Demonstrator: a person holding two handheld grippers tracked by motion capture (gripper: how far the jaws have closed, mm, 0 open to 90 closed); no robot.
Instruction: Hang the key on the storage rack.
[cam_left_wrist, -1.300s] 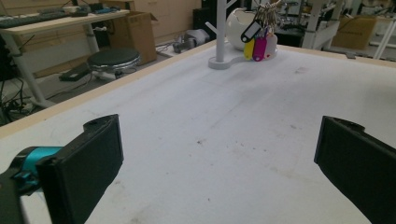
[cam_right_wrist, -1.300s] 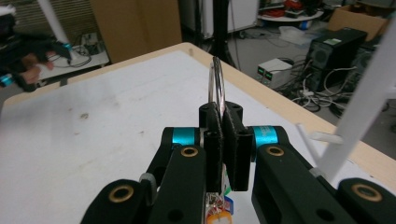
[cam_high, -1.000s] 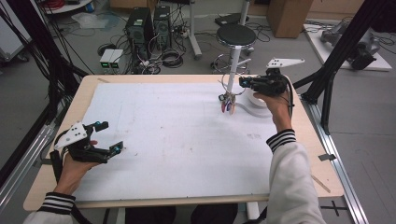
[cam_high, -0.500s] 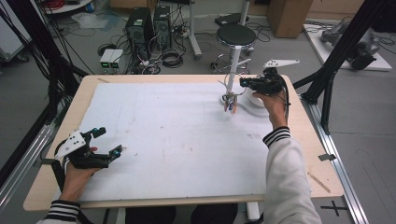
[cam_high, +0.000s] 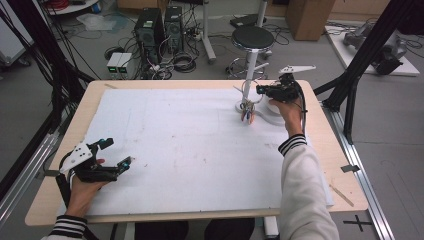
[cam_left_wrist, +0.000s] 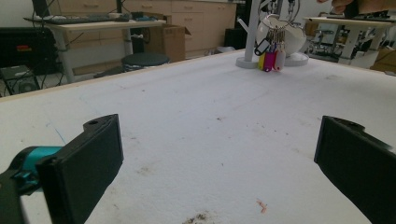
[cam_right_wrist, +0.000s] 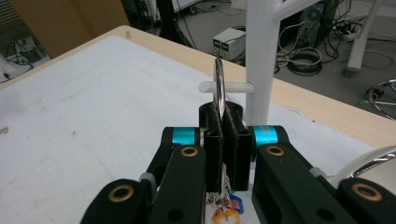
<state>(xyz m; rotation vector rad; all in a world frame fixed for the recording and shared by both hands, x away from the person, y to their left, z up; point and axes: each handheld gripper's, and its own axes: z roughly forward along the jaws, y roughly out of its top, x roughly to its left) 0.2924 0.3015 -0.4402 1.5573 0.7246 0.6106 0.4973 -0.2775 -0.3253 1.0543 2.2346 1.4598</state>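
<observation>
Keyring (cam_right_wrist: 218, 86) in right tool (cam_high: 260, 90), now lower (beside peg (cam_right_wrist: 227, 87))

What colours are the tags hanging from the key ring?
The tags are black, yellow, magenta and pale pink, shown best in the left gripper view.

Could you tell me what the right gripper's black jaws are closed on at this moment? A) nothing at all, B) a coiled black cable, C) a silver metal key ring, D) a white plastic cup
C: in the right gripper view, the right gripper pinches the thin silver metal key ring edge-on, right by the short peg of the white stand, with coloured key tags hanging below.
</observation>
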